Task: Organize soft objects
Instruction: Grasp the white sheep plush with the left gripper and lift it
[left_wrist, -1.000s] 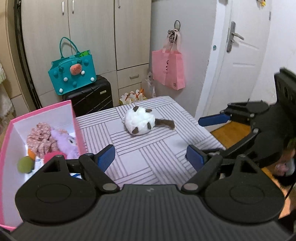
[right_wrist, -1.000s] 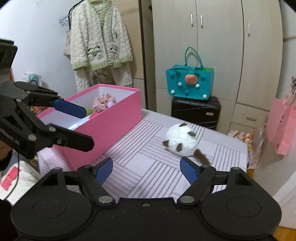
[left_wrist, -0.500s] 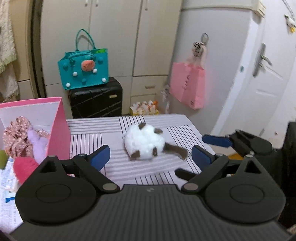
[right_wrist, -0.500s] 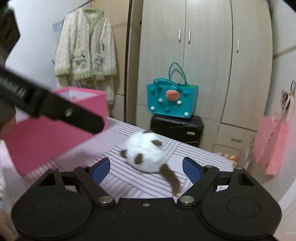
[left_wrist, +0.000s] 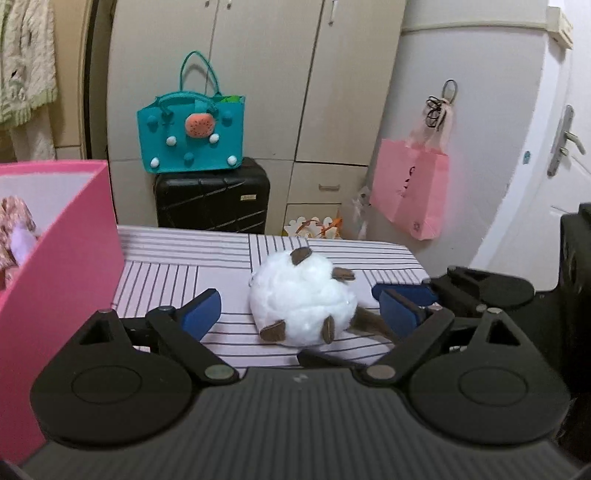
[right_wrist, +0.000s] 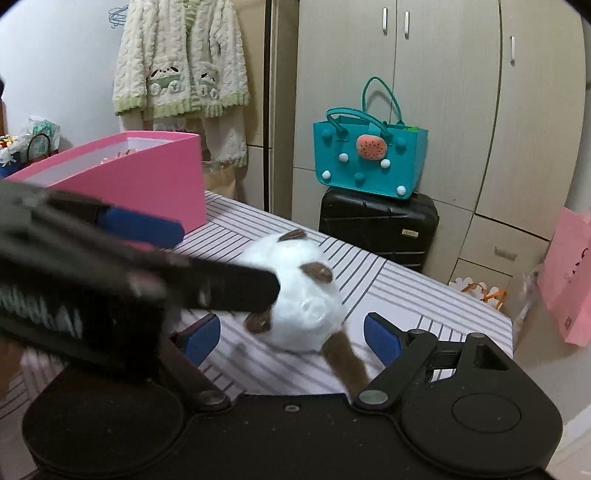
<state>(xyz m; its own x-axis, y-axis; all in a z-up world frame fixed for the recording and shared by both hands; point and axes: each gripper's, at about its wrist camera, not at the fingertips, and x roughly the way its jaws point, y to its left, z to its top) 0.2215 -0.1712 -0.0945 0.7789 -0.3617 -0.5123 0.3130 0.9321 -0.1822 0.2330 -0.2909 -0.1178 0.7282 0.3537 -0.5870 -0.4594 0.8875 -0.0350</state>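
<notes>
On counter (left_wrist: 221, 254), right edge: near plush (left_wrist: 301, 306), striped cloth bare around.
Plush: white, round, brown patches.
Left claw (left_wrist: 301, 314): apart, flanking plush.
Right claw (right_wrist: 291, 338): apart.

White plush toy (left_wrist: 301, 301) on striped table (left_wrist: 177, 273), between wide-open left gripper (left_wrist: 299, 314) fingers; pink box (left_wrist: 70, 251) at left.

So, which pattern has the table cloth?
White table cloth with dark stripe blocks; left wrist view shows it best.
</notes>
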